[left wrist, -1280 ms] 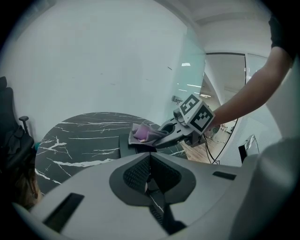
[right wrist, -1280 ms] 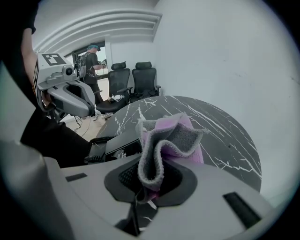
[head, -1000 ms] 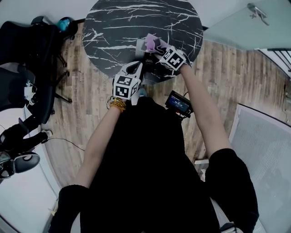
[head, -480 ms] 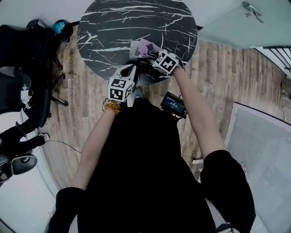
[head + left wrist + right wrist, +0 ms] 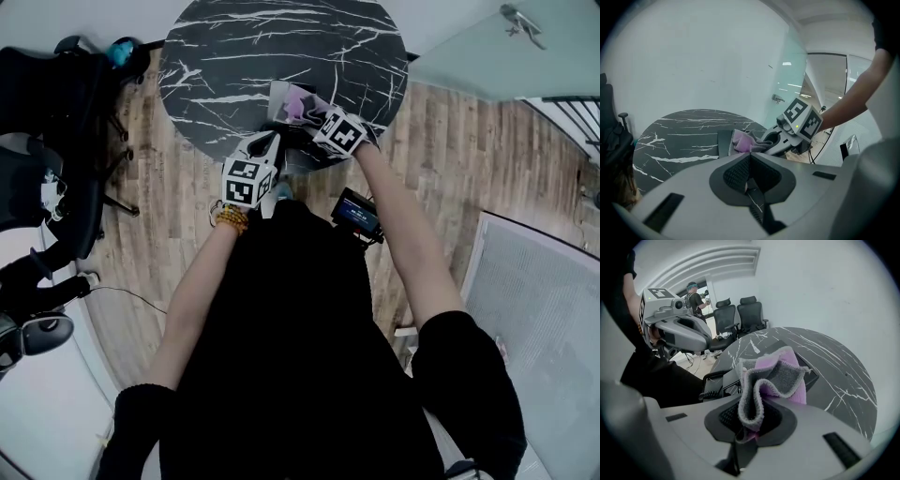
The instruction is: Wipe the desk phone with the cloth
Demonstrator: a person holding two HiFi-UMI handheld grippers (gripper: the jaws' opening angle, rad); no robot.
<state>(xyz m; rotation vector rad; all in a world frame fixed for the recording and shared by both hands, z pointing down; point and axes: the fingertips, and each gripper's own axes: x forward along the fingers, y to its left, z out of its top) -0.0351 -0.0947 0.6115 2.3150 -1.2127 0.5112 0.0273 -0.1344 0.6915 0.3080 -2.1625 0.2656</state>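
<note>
At the near edge of the round black marble tabletop (image 5: 281,37), the desk phone (image 5: 278,95) sits with its coiled cord (image 5: 714,376) toward the person. The right gripper (image 5: 316,112) is above the phone, its fingers clamped on a cloth (image 5: 774,375) (pink on one face, grey on the other) that rises out of them in bunched folds over the phone. Whether the cloth touches the phone cannot be told. The left gripper (image 5: 749,156) hangs just beside the phone at the same edge, on the person's left, its fingers pressed together with nothing between them. Off the tabletop's left edge, black office chairs (image 5: 56,103) stand on the wooden floor (image 5: 450,141).
</note>
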